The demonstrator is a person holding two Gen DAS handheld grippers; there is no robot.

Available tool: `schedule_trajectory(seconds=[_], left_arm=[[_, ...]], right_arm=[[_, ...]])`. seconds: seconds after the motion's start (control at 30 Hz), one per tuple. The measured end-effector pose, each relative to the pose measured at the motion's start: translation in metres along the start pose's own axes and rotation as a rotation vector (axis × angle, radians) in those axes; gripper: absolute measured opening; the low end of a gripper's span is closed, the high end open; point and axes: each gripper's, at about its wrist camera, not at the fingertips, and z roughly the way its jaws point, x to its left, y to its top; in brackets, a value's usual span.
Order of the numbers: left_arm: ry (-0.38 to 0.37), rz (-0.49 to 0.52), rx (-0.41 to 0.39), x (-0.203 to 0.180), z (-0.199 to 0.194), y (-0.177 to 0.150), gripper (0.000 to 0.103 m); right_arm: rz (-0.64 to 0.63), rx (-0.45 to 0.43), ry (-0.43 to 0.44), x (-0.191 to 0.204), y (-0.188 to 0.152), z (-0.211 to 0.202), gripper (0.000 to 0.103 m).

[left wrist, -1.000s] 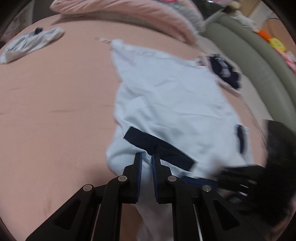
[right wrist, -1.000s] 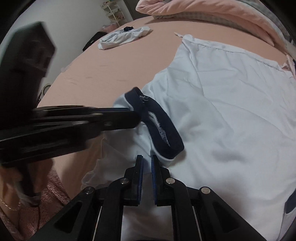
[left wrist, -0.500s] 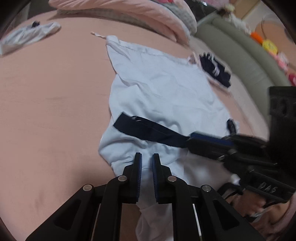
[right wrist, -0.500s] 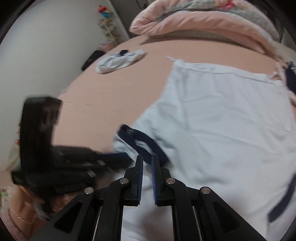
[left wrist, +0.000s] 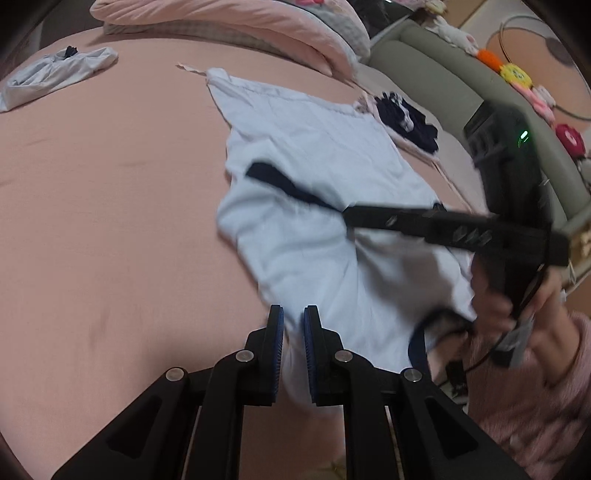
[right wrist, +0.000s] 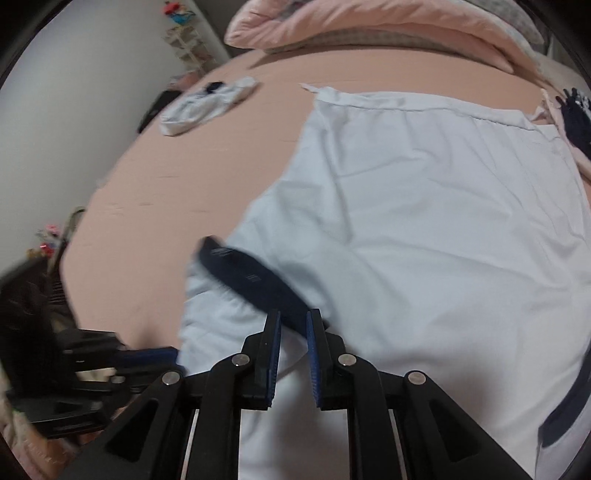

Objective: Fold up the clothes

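The pale blue shirt (left wrist: 325, 236) lies spread on the pink bed (left wrist: 110, 221), hem end far up toward the pillows, collar end drawn down close to both cameras, and its dark navy collar (right wrist: 255, 284) sits folded over as a band across the near part of the fabric. From the left wrist view, the left gripper (left wrist: 293, 350) has a fold of the shirt's near edge running right down between its blue pads, jaws pressed in on the cloth, pinching it. Over on the right wrist view, the right gripper (right wrist: 293, 354) has its jaws just opening, a narrow gap between the pads, with pale fabric and the end of the navy collar lying in that gap; the pads stand off the cloth rather than squeezing it. In the left view that same right gripper stretches in from the right edge, blurred, its tip at the collar band, and the person's hand (left wrist: 506, 295) in a pink fuzzy sleeve (left wrist: 535, 387) grips its handle. A navy sleeve cuff (right wrist: 565, 410) shows at the shirt's right edge. Further out, a second pale garment (left wrist: 55, 74) lies crumpled at the far left corner of the bed, well apart from the shirt. A dark navy item (left wrist: 406, 118) rests just beyond the shirt's far right corner. Pink bedding (left wrist: 229, 26) is heaped along the far side, and a grey-green sofa (left wrist: 461, 81) with bright soft toys runs behind it on the right.
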Motion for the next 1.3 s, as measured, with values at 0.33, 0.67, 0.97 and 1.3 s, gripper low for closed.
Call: schedule_trajectory(seconds=[0.33, 0.67, 0.97, 1.3], left_arm=[[0.098, -0.066, -0.033, 0.001, -0.029, -0.016, 0.019], [0.151, -0.051, 0.008, -0.031, 0.001, -0.020, 0.046], [0.277, -0.119, -0.004, -0.026, -0.018, -0.018, 0.041], [0.250, -0.165, 0.032, -0.035, 0.008, -0.028, 0.008]], right_arm=[[-0.077, 0.074, -0.053, 0.025, -0.085, -0.011, 0.014], [-0.026, 0.044, -0.049, 0.031, -0.104, -0.053, 0.014], [-0.102, 0.111, 0.000, 0.045, -0.136, -0.047, 0.023], [0.025, 0.069, 0.082, 0.034, -0.139, -0.043, 0.037]])
